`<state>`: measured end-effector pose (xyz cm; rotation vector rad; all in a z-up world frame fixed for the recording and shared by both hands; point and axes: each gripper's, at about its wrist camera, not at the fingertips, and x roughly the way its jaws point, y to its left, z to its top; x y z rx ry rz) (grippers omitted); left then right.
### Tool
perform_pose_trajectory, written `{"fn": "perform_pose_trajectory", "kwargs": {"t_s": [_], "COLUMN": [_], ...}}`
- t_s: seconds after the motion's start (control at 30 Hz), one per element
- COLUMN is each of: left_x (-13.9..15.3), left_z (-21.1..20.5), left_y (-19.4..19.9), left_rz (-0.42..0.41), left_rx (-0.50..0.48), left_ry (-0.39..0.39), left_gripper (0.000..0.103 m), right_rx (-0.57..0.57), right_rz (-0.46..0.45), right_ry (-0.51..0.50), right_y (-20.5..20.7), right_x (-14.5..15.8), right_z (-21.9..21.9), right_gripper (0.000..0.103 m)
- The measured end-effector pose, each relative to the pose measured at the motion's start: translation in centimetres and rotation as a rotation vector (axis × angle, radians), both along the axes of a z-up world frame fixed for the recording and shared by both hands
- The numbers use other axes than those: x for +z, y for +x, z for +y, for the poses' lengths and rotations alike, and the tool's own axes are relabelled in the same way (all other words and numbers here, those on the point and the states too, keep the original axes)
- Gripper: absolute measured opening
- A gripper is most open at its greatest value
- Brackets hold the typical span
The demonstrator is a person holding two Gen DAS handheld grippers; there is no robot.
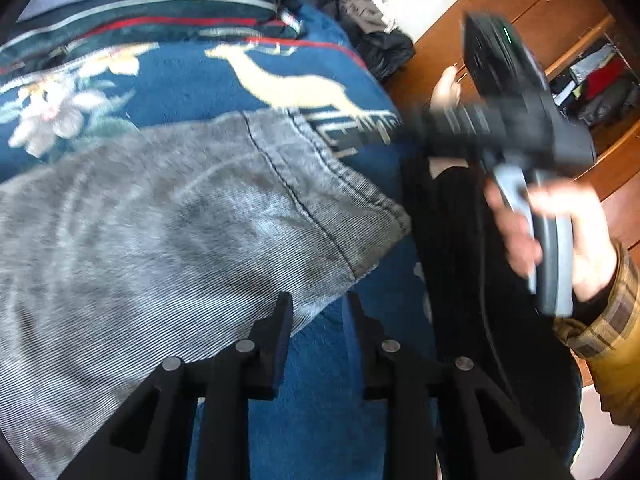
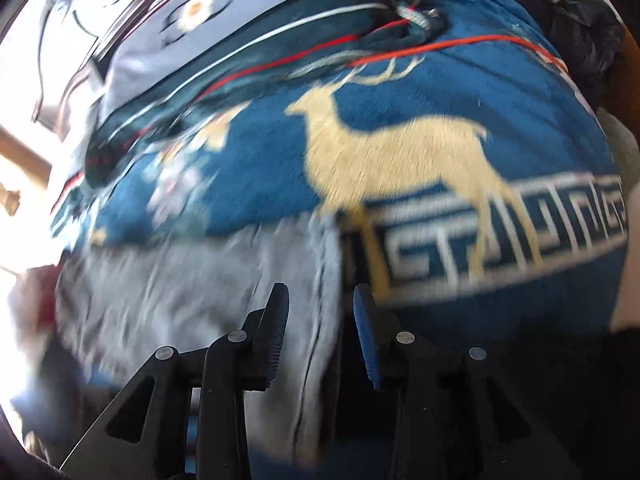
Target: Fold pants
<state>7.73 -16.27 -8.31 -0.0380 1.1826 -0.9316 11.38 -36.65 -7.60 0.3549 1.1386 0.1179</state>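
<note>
Grey corduroy pants [image 1: 180, 220] lie flat on a blue blanket with a tan deer [image 1: 304, 88]; their hemmed end points toward the bed's edge. My left gripper [image 1: 320, 312] hovers open just off the lower corner of that hem, with only blanket between its fingers. A hand [image 1: 568, 240] holds my right gripper [image 1: 404, 132], blurred, beside the far end of the hem. In the right wrist view the right gripper [image 2: 320, 312] is open above the pants' edge [image 2: 200, 288], pads apart from the cloth, with the deer blanket [image 2: 400, 100] beyond.
A folded striped blanket [image 1: 160, 12] lies along the back of the bed. Dark clothes [image 1: 372, 32] are piled past the far corner. A wooden wardrobe [image 1: 520, 12] with an open shelf of clothes [image 1: 600, 80] stands to the right. A plaid sleeve [image 1: 600, 340] is near.
</note>
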Motion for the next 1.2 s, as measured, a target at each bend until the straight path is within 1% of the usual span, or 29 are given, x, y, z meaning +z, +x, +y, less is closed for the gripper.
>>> {"fn": "perform_pose_trajectory", "kwargs": {"t_s": [0.03,0.07,0.17,0.2,0.23,0.3,0.37,0.43,0.5,0.53,0.57,0.6,0.67,0.73,0.77,0.83,0.9,0.93,0.97,1.0,1.07,1.1,1.13,1.2], "left_x": [0.4,0.5,-0.2,-0.7,-1.4,-1.9,-2.0,-2.5,-3.5,-3.7,-3.7,-3.6,-3.4,-3.0,-2.6,-1.8,-0.9,-0.7,-0.7,-1.0,-2.6,-3.4,-3.4,-3.0], "left_z": [0.7,1.0,2.5,3.0,3.2,3.9,4.7,5.0,5.1,5.1,5.1,5.1,5.1,5.3,5.4,5.5,5.7,5.8,5.8,5.8,5.5,5.3,5.3,5.1], "left_y": [0.1,0.1,1.0,1.2,1.3,1.5,1.3,1.2,1.1,1.0,0.9,0.8,0.7,0.6,0.6,0.5,0.5,0.6,0.8,0.9,1.0,0.9,0.5,0.1], "left_rz": [-0.008,-0.012,0.0,0.008,0.017,0.032,0.03,0.033,0.057,0.049,0.036,0.031,0.022,0.02,0.018,0.009,-0.014,-0.019,-0.016,-0.009,0.02,0.028,-0.008,-0.038], "left_rx": [0.01,0.022,0.066,0.084,0.094,0.109,0.107,0.091,0.066,0.06,0.063,0.065,0.067,0.066,0.065,0.065,0.071,0.076,0.078,0.079,0.066,0.053,0.043,0.032], "left_ry": [-0.004,-0.001,0.038,0.064,0.079,0.089,0.089,0.114,0.161,0.161,0.157,0.157,0.159,0.156,0.151,0.128,0.111,0.108,0.112,0.125,0.189,0.216,0.213,0.228], "left_gripper": [0.036,0.041,0.042,0.042,0.042,0.042,0.042,0.042,0.042,0.042,0.042,0.042,0.042,0.042,0.042,0.042,0.042,0.043,0.046,0.046,0.046,0.046,0.046,0.047], "right_rx": [0.018,0.036,0.043,0.035,0.021,-0.002,-0.003,-0.005,-0.002,0.019,0.024,0.011,-0.017,-0.03,-0.039,-0.063,-0.085,-0.091,-0.097,-0.1,-0.084,-0.058,-0.03,0.008], "right_rz": [0.02,0.048,0.102,0.105,0.093,0.069,0.019,0.001,0.05,0.091,0.104,0.097,0.098,0.101,0.099,0.084,0.045,0.037,0.037,0.041,0.078,0.122,0.136,0.129], "right_ry": [-0.005,-0.016,-0.027,-0.026,-0.014,-0.024,-0.05,-0.066,-0.08,-0.104,-0.118,-0.114,-0.081,-0.079,-0.078,-0.056,-0.025,-0.009,0.003,0.021,0.04,0.009,-0.038,-0.103], "right_y": [-1.0,-2.1,-4.2,-4.6,-4.9,-5.2,-5.8,-6.3,-6.2,-5.9,-5.7,-5.6,-5.3,-5.5,-5.7,-6.0,-6.0,-5.8,-5.4,-5.1,-4.2,-3.8,-3.7,-3.7], "right_x": [0.0,-0.3,-2.2,-2.8,-3.3,-2.9,-1.4,-0.5,-1.7,-3.0,-3.8,-4.2,-4.3,-4.0,-3.7,-2.9,-2.1,-2.0,-2.2,-2.5,-3.6,-4.6,-4.9,-4.4], "right_z": [0.4,0.9,1.9,2.0,2.1,2.1,2.5,2.5,2.5,2.7,3.0,2.9,2.4,2.0,1.6,1.0,0.6,0.4,0.5,0.6,1.1,1.6,2.1,3.2], "right_gripper": [0.034,0.034,0.036,0.029,0.018,0.014,0.013,0.013,0.013,0.014,0.014,0.014,0.017,0.034,0.039,0.053,0.061,0.061,0.061,0.061,0.061,0.061,0.061,0.061]}}
